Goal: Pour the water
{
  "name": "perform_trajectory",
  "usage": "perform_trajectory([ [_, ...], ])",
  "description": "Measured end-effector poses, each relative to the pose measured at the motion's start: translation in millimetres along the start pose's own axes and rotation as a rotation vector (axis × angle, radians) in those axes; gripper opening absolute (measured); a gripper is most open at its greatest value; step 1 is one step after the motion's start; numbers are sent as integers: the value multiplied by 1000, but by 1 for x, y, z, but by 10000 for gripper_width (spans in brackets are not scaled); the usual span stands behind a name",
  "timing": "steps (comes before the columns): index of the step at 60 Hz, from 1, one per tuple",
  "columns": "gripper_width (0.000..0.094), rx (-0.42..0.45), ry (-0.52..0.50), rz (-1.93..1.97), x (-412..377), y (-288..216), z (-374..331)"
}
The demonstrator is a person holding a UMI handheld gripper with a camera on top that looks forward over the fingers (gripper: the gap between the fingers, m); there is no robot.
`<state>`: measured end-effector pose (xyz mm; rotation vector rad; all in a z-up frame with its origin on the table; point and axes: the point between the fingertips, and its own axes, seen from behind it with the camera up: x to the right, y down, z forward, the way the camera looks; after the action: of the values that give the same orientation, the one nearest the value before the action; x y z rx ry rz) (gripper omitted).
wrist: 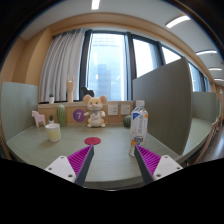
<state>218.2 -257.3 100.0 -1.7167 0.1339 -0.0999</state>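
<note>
The gripper [110, 160] carried magenta pads [78, 160] on white fingers. The table [40, 150] was grey-green. On it stood a clear bottle [138, 122] with a white cap and a label in blue and white, with an orange patch low down. A pink-red disc [92, 141] lay on the tabletop. The plush toy [95, 111] was cream and orange. A cup [53, 131] was off-white, and a round item [79, 115] was purple. Curtains [65, 62] were pale grey; partitions [165, 95] were grey-green.

A single wide-angle camera rides the tongs [110, 160], looking low across the counter [100, 160] toward far windows [108, 65].
</note>
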Motion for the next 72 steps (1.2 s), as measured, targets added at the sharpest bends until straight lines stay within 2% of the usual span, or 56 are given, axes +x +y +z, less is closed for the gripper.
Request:
perform_trajectory([
  [14, 833, 11, 66, 27, 78, -22, 61],
  [24, 835, 21, 72, -30, 98, -39, 109],
  [32, 828, -6, 77, -39, 107, -41, 141],
  [36, 736, -16, 59, -23, 105, -39, 154],
  [40, 567, -1, 52, -4, 106, -38, 163],
  [47, 464, 19, 69, -24, 108, -41, 161],
  [52, 346, 43, 86, -43, 106, -42, 160],
  [72, 337, 35, 104, -217, 74, -53, 174],
])
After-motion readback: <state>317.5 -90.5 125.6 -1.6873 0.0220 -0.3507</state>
